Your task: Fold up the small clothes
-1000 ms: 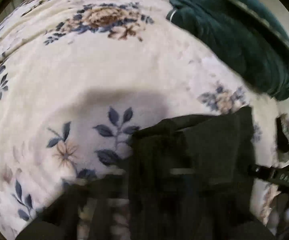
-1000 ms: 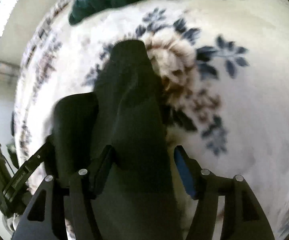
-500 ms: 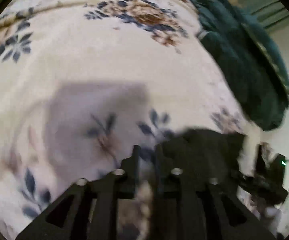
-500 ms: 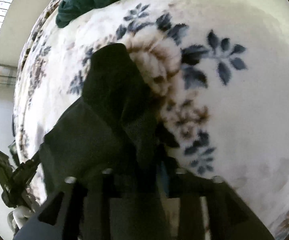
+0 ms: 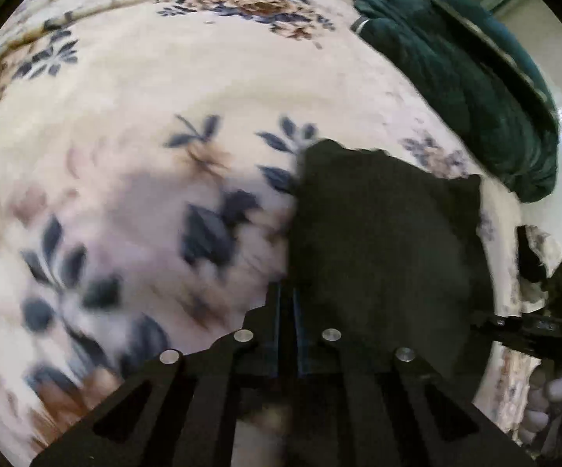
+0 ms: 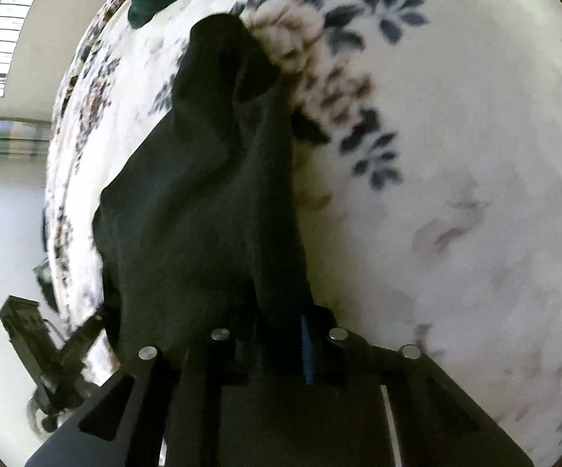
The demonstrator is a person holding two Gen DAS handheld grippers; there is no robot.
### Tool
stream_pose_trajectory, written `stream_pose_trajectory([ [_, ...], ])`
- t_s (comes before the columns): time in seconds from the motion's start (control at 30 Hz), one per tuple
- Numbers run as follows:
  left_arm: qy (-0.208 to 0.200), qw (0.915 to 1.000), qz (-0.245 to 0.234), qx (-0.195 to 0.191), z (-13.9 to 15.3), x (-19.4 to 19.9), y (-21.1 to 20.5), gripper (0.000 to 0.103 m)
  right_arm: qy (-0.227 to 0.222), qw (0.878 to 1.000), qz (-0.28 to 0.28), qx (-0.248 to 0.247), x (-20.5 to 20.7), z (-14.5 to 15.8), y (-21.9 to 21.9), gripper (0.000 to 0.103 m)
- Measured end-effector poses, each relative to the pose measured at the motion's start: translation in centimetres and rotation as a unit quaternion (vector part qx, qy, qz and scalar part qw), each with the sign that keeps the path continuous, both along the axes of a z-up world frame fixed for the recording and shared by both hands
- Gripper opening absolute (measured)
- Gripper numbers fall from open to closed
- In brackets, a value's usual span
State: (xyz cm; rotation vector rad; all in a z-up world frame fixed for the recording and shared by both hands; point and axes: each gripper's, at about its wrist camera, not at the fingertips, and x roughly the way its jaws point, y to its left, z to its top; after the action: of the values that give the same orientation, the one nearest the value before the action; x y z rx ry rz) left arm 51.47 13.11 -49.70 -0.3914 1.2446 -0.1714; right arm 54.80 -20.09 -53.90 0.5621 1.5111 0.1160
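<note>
The right tongs (image 6: 281,334) have just been closing, and their jaws now pinch the near edge of a black garment (image 6: 203,202), with a blue pad showing on the right-hand jaw. From the grip the cloth runs up and away, ending in a bunched, folded tip far ahead of the tongs. It lies on a cream floral bedspread (image 6: 456,155) that spreads to the right. A dark green blanket (image 6: 144,0) sits far ahead to the left. The left tongs (image 6: 39,354) are low at the left, beside the bed's edge.
</note>
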Motion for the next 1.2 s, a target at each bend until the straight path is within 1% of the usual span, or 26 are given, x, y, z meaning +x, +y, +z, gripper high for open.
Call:
stream_pose_trajectory([
  [0.1, 0.010, 0.9998, 0.002, -0.016, 0.1, 0.2, 1.1, 0.005, 0.014, 1.000, 0.009, 0.006, 0.3, 0.0, 0.3, 0.019],
  [0.17, 0.028, 0.9984, 0.007, -0.049, 0.5, -0.4, 1.6, 0.008, 0.022, 1.000, 0.011, 0.014, 0.1, 0.7, 0.1, 0.036],
  [0.2, 0.032, 0.9971, 0.013, -0.068, 0.7, -0.9, 1.8, 0.012, 0.023, 1.000, 0.012, 0.018, -0.3, 1.1, -0.1, 0.042],
  [0.23, 0.031, 0.9954, 0.020, -0.089, 0.8, -1.4, 1.8, 0.021, 0.018, 0.999, 0.011, 0.027, -1.0, 1.6, -0.3, 0.052],
  [0.27, 0.035, 0.9923, 0.029, -0.115, 0.8, -2.4, 1.9, 0.029, 0.018, 0.999, 0.012, 0.032, -1.8, 1.9, -0.3, 0.056],
  [0.3, 0.042, 0.9907, 0.033, -0.125, 0.5, -2.9, 1.5, 0.050, 0.025, 0.999, 0.015, 0.036, -2.7, 1.8, 0.0, 0.057],
  [0.33, 0.052, 0.9891, 0.035, -0.134, 0.1, -3.4, 1.1, 0.056, 0.034, 0.998, 0.018, 0.040, -3.3, 1.5, 0.2, 0.057],
  [0.37, 0.059, 0.9876, 0.032, -0.142, -0.5, -4.2, 0.3, 0.056, 0.046, 0.998, 0.020, 0.046, -4.1, 0.9, 0.5, 0.057],
  [0.4, 0.061, 0.9883, 0.028, -0.137, -0.9, -4.7, -0.2, 0.054, 0.057, 0.997, 0.020, 0.048, -4.8, 0.2, 0.9, 0.058],
  [0.47, 0.037, 0.9937, 0.019, -0.104, -1.0, -5.4, -1.4, 0.033, 0.057, 0.997, 0.022, 0.041, -5.7, -0.6, 1.6, 0.056],
  [0.5, 0.019, 0.9970, 0.002, -0.075, -0.9, -5.6, -2.2, 0.020, 0.040, 0.998, 0.023, 0.035, -6.0, -0.4, 1.9, 0.052],
  [0.53, 0.011, 0.9988, -0.006, -0.047, -0.9, -5.6, -2.6, 0.019, 0.031, 0.999, 0.027, 0.024, -6.1, -0.3, 2.1, 0.032],
  [0.57, 0.007, 0.9991, -0.007, -0.042, -1.1, -5.2, -2.6, 0.019, 0.025, 0.999, 0.022, 0.014, -6.4, -0.3, 1.8, 0.024],
  [0.63, 0.014, 0.9986, -0.003, -0.052, -1.8, -4.6, -2.3, 0.020, 0.029, 1.000, 0.007, 0.009, -6.6, -0.7, 1.0, 0.021],
  [0.7, 0.020, 0.9984, -0.012, -0.051, -1.7, -4.1, -2.4, 0.022, 0.031, 0.999, 0.024, 0.007, -6.4, -1.0, 1.3, 0.021],
  [0.77, 0.024, 0.9986, -0.025, -0.040, -0.5, -4.0, -2.6, 0.027, 0.033, 0.999, 0.037, 0.005, -6.1, -0.7, 1.6, 0.027],
  [0.8, 0.023, 0.9989, -0.025, -0.032, 0.4, -4.3, -2.6, 0.033, 0.035, 0.999, 0.040, 0.008, -6.0, -0.4, 1.6, 0.031],
  [0.83, 0.018, 0.9995, -0.021, -0.018, 1.3, -4.8, -2.6, 0.037, 0.038, 0.998, 0.042, 0.002, -6.2, 0.2, 1.6, 0.042],
  [0.87, 0.014, 0.9996, -0.019, -0.014, 1.8, -5.6, -2.2, 0.042, 0.034, 0.998, 0.044, -0.004, -6.4, 0.8, 1.4, 0.050],
  [0.9, 0.012, 0.9998, -0.015, -0.009, 2.9, -6.8, -2.1, 0.060, 0.023, 0.998, 0.050, -0.010, -7.1, 1.7, 1.5, 0.052],
  [0.93, 0.012, 0.9999, -0.011, 0.000, 3.5, -7.8, -2.0, 0.072, 0.017, 0.998, 0.057, -0.017, -7.7, 2.3, 1.6, 0.061],
  [0.97, 0.011, 0.9999, -0.010, 0.004, 3.7, -9.1, -1.4, 0.072, 0.015, 0.998, 0.065, -0.022, -8.8, 3.1, 1.8, 0.072],
  [1.03, 0.006, 0.9999, -0.006, 0.007, 4.9, -12.4, -1.0, 0.073, 0.013, 0.997, 0.071, -0.022, -11.7, 4.4, 2.2, 0.081],
  [1.07, 0.008, 0.9999, -0.005, 0.009, 5.0, -13.3, -1.0, 0.073, 0.013, 0.997, 0.072, -0.022, -12.9, 4.9, 2.3, 0.081],
  [1.13, 0.023, 0.9997, -0.002, -0.009, 5.2, -16.4, -0.6, 0.073, 0.020, 0.997, 0.075, -0.027, -16.3, 5.6, 2.5, 0.081],
  [1.2, 0.052, 0.9983, 0.002, -0.026, 4.8, -19.9, -0.7, 0.073, 0.037, 0.997, 0.068, -0.027, -20.4, 5.7, 2.4, 0.081],
])
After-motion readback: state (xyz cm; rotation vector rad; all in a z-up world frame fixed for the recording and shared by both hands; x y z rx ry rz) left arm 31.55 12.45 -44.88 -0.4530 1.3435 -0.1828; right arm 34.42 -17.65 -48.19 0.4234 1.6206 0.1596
